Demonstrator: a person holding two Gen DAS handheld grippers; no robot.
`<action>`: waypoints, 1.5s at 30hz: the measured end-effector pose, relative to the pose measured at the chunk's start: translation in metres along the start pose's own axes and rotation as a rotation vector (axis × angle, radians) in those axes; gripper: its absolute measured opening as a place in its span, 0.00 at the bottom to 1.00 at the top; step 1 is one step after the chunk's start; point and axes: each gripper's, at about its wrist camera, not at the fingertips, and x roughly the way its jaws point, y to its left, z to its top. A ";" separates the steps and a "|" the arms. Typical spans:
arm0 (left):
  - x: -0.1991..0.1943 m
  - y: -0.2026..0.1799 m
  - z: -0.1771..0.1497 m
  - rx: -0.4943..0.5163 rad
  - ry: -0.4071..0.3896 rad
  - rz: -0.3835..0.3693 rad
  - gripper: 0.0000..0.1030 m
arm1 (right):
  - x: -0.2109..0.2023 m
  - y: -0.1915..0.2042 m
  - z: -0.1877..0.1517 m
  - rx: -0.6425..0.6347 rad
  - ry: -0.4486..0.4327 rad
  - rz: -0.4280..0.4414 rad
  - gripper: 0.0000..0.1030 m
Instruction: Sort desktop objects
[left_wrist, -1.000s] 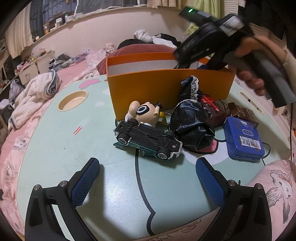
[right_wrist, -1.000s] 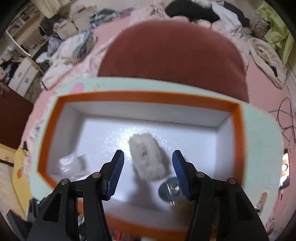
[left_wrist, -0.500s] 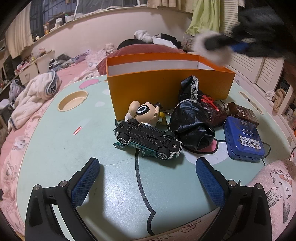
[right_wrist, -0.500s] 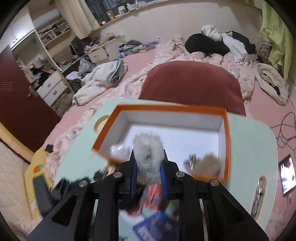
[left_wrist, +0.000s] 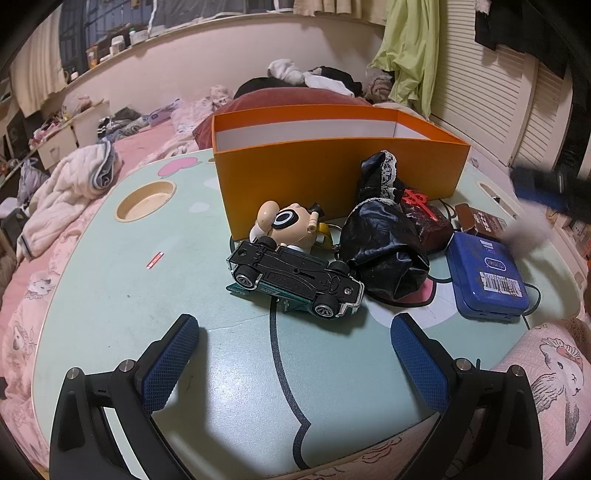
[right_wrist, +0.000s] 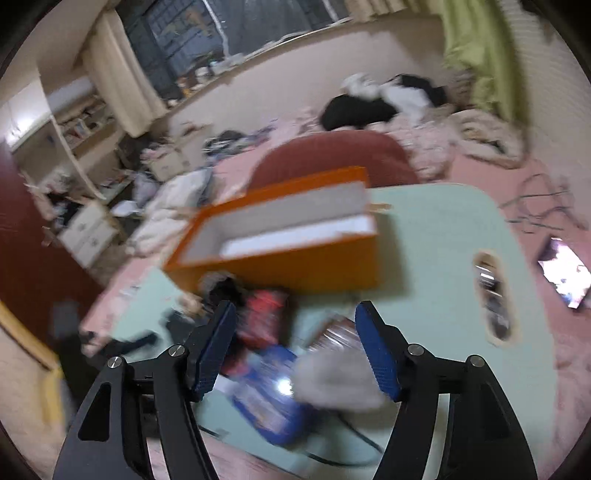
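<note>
My right hand-held gripper (right_wrist: 295, 350) swung from orange box (right_wrist: 295, 258) to desk (right_wrist: 443, 240) | jaws opening, grey fluffy toy (right_wrist: 332, 376) loose between | left hand-held gripper (left_wrist: 295, 365) released, empty

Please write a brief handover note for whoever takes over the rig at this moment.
Left gripper: open, empty, above the table in front of the toy car.
Right gripper: jaws opening, with a blurred white fluffy thing loose between them above the blue case.
Orange box: at the back of the table; its contents cannot be seen.
Left to sort: car, doll figure, black bag, dark red block, brown packet, blue case.
</note>
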 end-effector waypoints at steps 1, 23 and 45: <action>0.000 0.000 0.000 0.000 0.000 0.000 1.00 | -0.002 0.000 -0.008 -0.018 0.007 -0.037 0.65; -0.030 -0.005 0.036 -0.039 -0.110 -0.130 0.72 | 0.005 -0.003 -0.067 -0.207 0.042 -0.200 0.73; 0.162 -0.069 0.172 -0.231 0.487 -0.408 0.22 | 0.004 -0.001 -0.072 -0.201 0.032 -0.200 0.75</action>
